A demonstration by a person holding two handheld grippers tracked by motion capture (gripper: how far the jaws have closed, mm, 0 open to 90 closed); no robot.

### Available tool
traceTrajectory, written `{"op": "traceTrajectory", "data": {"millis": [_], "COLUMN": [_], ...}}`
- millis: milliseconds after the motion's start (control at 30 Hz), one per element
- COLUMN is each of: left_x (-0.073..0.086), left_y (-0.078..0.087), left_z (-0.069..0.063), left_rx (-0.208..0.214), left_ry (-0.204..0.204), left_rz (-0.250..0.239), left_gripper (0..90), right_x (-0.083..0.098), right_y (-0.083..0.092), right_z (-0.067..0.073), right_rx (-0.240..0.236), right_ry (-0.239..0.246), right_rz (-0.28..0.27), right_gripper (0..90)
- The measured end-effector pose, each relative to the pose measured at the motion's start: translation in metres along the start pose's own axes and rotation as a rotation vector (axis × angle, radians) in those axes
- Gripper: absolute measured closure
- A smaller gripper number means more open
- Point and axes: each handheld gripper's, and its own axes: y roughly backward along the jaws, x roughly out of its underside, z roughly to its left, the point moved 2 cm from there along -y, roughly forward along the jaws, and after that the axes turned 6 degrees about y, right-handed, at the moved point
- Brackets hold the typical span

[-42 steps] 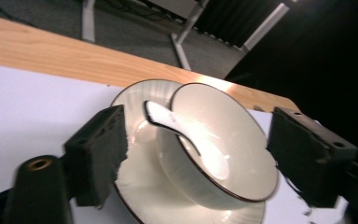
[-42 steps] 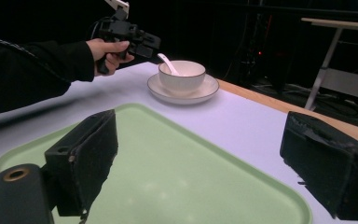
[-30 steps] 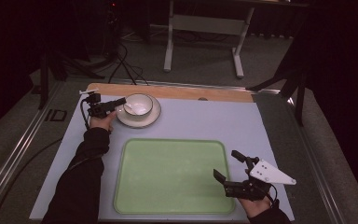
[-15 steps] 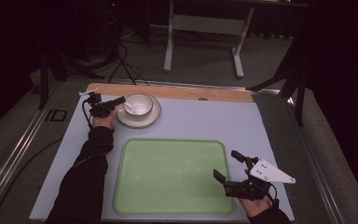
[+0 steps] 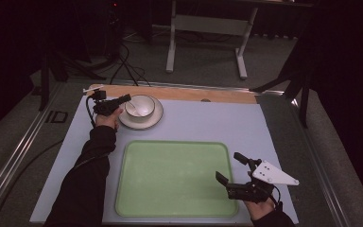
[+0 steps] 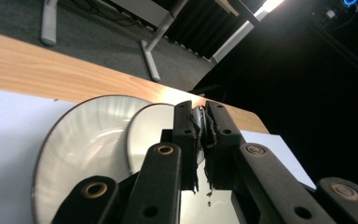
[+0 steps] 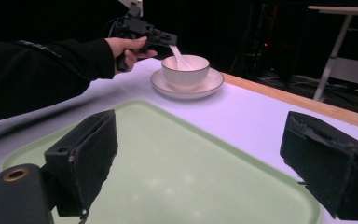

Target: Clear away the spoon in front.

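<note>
The left arm stretches to ten o'clock on the worktop (image 5: 264, 123), its tool (image 5: 123, 99) pinched onto a white spoon (image 7: 179, 55) in the bowl (image 5: 141, 106). At five o'clock the right tool (image 5: 231, 169) rests spread wide beside the green tray (image 5: 170, 179).

Spoon (image 7: 179, 57) handle hidden between the closed jaws of the left gripper (image 6: 203, 133); in the left gripper view just a thin pale sliver, too squeezed to make out. Spoon tip down inside the bowl (image 7: 185, 71), out of sight behind the near wall. Plate (image 6: 81, 149) cut off by the bottom edge and partly covered by the black jaws. Near corner of the green tray (image 7: 177, 172) blocked by the wide-apart jaws of the right gripper (image 7: 214, 163). Person's sleeve (image 5: 82, 184) cut off at the bottom edge. Back of the room too dark to tell.
</note>
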Motion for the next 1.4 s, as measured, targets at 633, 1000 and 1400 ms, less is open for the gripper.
{"op": "traceTrajectory", "data": {"millis": [633,1000,1400], "left_x": [-0.025,-0.039,-0.034], "left_y": [0.020,0.044,0.078], "left_z": [-0.041,-0.065,-0.101], "left_rx": [-0.018,0.015,0.072], "left_ry": [-0.105,-0.129,-0.202], "left_rz": [0.030,0.031,0.165], "left_gripper": [85.4,85.4,85.4], "right_x": [-0.002,-0.003,-0.003], "right_y": [0.003,0.003,0.003], "right_z": [-0.003,-0.005,-0.006], "right_rx": [0.028,0.030,0.024], "right_ry": [-0.002,-0.006,-0.020], "right_rz": [-0.004,0.002,-0.005], "right_gripper": [11.0,11.0,11.0]}}
